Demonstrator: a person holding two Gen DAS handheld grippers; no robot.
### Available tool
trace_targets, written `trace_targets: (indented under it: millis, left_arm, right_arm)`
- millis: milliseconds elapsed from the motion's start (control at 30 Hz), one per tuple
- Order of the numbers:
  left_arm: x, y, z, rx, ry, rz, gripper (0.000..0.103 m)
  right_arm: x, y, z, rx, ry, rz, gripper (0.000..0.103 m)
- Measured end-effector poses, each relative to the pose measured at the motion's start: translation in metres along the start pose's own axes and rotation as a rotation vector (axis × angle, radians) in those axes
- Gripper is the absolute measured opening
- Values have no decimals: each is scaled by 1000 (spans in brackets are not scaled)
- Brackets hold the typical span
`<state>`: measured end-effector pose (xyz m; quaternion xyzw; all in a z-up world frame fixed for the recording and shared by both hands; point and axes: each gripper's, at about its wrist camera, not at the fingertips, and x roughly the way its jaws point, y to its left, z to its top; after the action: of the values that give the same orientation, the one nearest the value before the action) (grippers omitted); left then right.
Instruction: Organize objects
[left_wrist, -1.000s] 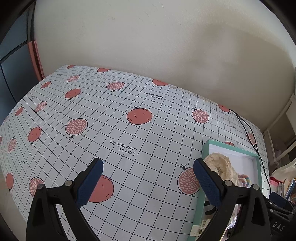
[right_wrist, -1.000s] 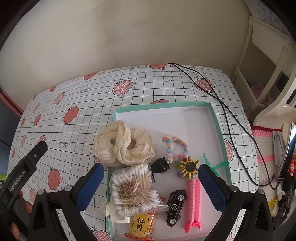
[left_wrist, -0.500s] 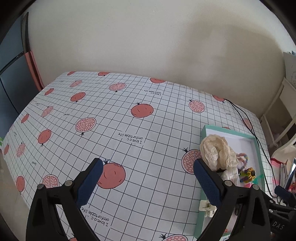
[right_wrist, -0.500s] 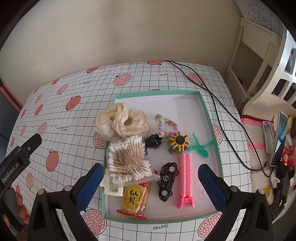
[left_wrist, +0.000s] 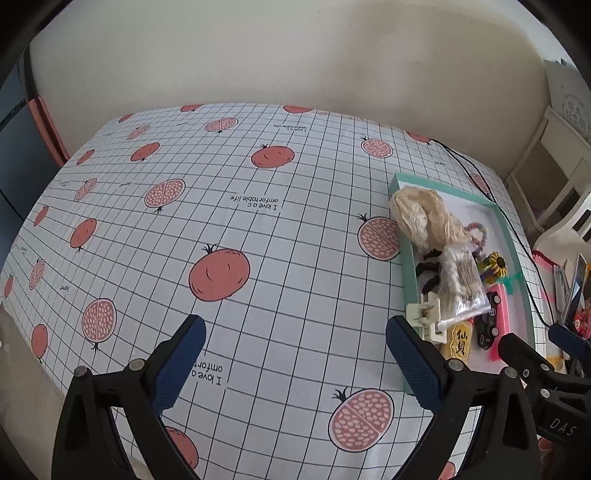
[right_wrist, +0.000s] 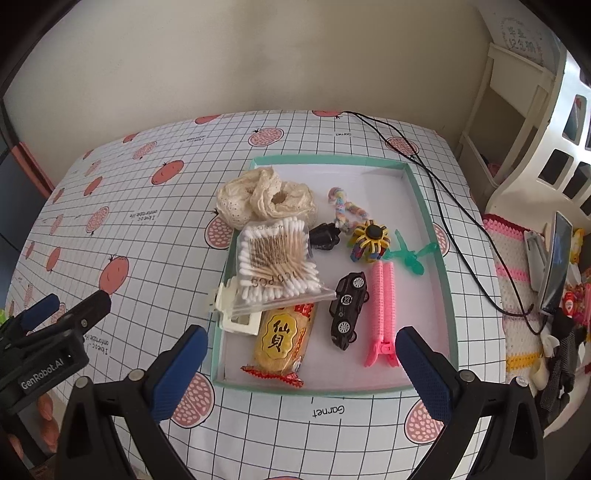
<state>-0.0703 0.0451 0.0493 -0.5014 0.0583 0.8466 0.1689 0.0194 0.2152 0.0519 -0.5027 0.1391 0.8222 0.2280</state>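
Left gripper (left_wrist: 295, 363): I've raised it, jaws wide, empty.
Right gripper (right_wrist: 301, 363): pulled back, wide; whole tray (right_wrist: 428, 210) now visible.

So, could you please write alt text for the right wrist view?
A teal tray on a pomegranate-print tablecloth holds a cotton swab bag, lace scrunchies, a snack packet, a toy car and a pink clip. The open right gripper hovers at its near edge.

Bright, even daylight, soft shadows, sharp focus; strong fisheye bending and dark vignetted corners
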Motion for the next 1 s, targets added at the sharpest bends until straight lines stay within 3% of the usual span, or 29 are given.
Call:
trace_targets:
  millis: [500,1000]
  left_arm:
    - [27,26,-62,2,199,-3,98]
    - [31,40,-70,-7,220,19,98]
  right_arm:
    - [21,-20,-51,64,122,69,103]
    - [33,-14,-68,43,187,69,103]
